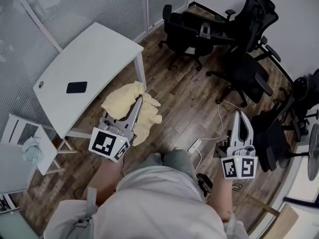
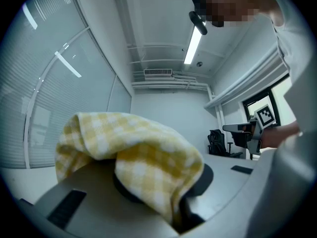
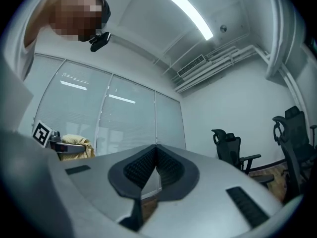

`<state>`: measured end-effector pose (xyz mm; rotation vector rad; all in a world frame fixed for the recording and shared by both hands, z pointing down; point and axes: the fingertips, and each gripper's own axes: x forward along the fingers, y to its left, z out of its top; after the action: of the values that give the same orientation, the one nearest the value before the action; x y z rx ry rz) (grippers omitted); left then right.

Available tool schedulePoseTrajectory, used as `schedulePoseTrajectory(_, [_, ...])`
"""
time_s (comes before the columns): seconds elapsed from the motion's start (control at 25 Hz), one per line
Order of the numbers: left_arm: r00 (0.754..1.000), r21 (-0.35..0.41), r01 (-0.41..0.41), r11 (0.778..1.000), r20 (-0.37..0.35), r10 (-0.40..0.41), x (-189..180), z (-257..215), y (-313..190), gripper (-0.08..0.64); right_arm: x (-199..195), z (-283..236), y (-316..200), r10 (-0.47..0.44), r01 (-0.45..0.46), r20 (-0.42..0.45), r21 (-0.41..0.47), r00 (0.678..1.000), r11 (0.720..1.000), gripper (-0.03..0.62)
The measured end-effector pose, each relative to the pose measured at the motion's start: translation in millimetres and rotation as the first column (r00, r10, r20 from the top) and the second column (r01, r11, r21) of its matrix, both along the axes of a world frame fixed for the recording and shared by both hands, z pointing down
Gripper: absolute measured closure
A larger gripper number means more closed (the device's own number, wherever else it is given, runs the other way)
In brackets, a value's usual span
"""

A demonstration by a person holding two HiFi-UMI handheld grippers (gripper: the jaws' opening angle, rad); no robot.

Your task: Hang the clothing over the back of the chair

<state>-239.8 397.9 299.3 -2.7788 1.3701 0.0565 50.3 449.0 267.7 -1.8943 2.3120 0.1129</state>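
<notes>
Wood-plank floor (image 1: 189, 108) is lying open through the middle of the room, with only a white cable (image 1: 220, 114) running across it to a power strip (image 1: 195, 145). Glass partitions (image 1: 75, 9) are closing off the far left side, and a white bench (image 1: 99, 49) is standing beside them with a black phone (image 1: 77, 87) lying flat on it. Black office chairs (image 1: 192, 31) are crowding the far right corner, well apart from both grippers. The left gripper (image 1: 139, 100) is pointing just past the bench's near corner, its jaws pinching the yellow checked clothing (image 1: 124, 101), which is draping over them above the floor. The right gripper (image 1: 240, 114) is pointing over bare floor toward the chairs, jaws closed together on nothing
</notes>
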Motion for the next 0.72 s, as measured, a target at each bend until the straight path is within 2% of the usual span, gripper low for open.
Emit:
schedulePoseTrajectory(0.24, [1.000, -0.011, 0.015, 1.000, 0.002, -0.015, -6.9, 4.5, -13.7, 0.485, -5.6, 2.5, -18.8, -0.020, 0.020, -0.005, -0.008, 1.000, 1.000, 0.572])
schedulePoseTrajectory(0.72, [0.998, -0.003, 0.061, 0.998, 0.007, -0.061, 8.4, -6.8, -73.4, 0.485, 0.1, -4.2, -102.3, -0.101, 0.101, 0.002, -0.004, 0.995, 0.995, 0.571])
